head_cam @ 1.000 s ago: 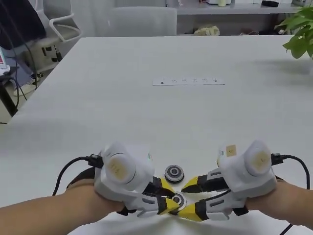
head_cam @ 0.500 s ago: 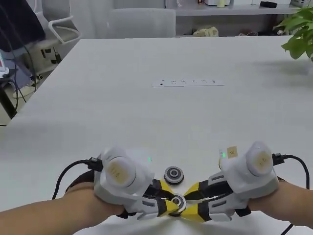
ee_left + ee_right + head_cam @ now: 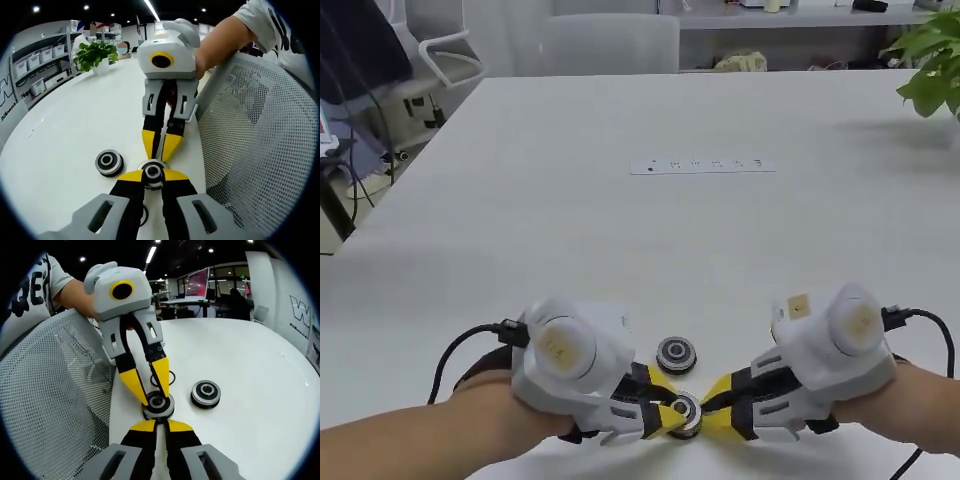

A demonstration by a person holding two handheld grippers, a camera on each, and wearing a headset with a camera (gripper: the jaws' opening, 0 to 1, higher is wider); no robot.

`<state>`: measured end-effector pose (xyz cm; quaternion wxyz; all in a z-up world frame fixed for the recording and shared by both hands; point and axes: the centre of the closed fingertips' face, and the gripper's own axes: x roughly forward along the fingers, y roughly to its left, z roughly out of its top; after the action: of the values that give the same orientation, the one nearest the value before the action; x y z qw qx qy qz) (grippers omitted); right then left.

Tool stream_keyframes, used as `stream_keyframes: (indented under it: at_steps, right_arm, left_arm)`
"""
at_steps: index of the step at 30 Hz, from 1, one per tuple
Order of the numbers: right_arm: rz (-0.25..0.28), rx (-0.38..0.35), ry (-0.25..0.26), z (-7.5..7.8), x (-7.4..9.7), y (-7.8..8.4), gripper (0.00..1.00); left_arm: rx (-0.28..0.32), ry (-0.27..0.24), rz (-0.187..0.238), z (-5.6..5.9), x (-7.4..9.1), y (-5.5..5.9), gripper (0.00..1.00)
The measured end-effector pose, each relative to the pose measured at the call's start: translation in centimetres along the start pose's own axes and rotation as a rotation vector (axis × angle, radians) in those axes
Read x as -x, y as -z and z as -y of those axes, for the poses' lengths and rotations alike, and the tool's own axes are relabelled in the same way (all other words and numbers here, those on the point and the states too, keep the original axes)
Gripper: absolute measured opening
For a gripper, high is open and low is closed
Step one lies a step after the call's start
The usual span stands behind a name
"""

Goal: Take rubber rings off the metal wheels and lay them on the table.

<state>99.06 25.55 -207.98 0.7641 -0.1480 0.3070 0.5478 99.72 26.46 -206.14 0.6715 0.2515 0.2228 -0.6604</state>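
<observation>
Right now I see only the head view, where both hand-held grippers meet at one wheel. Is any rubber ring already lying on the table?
Observer: Yes. The right gripper view shows one thin black ring flat on the table, just beyond the left hand-held gripper.
Operator: And how does the right one hold the wheel?
Observer: In the left gripper view, the right hand-held gripper has its jaws almost together, pinching the edge of the held wheel.

Leafy plant (image 3: 932,72) far right — mesh chair (image 3: 260,130) close.
</observation>
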Motion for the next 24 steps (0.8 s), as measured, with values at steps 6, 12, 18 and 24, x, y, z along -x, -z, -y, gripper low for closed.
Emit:
stream_keyframes:
  at_steps: [6, 12, 18, 24]
  right_arm:
    - [0.003, -0.033, 0.0, 0.0, -0.12, -0.09, 0.02]
    - [0.007, -0.074, -0.005, -0.03, -0.16, 0.0, 0.01]
    - [-0.003, -0.099, 0.001, 0.04, -0.19, 0.09, 0.0]
    - [0.0, -0.111, -0.009, 0.12, -0.18, 0.09, 0.0]
  left_arm:
    - [0.001, -0.001, -0.002, -0.05, -0.01, -0.02, 0.07]
    - [0.002, -0.002, -0.002, -0.05, -0.01, -0.01, 0.07]
    - [-0.001, -0.003, -0.004, -0.05, -0.01, 0.01, 0.07]
    - [0.001, -0.004, 0.002, -0.06, 0.01, 0.01, 0.07]
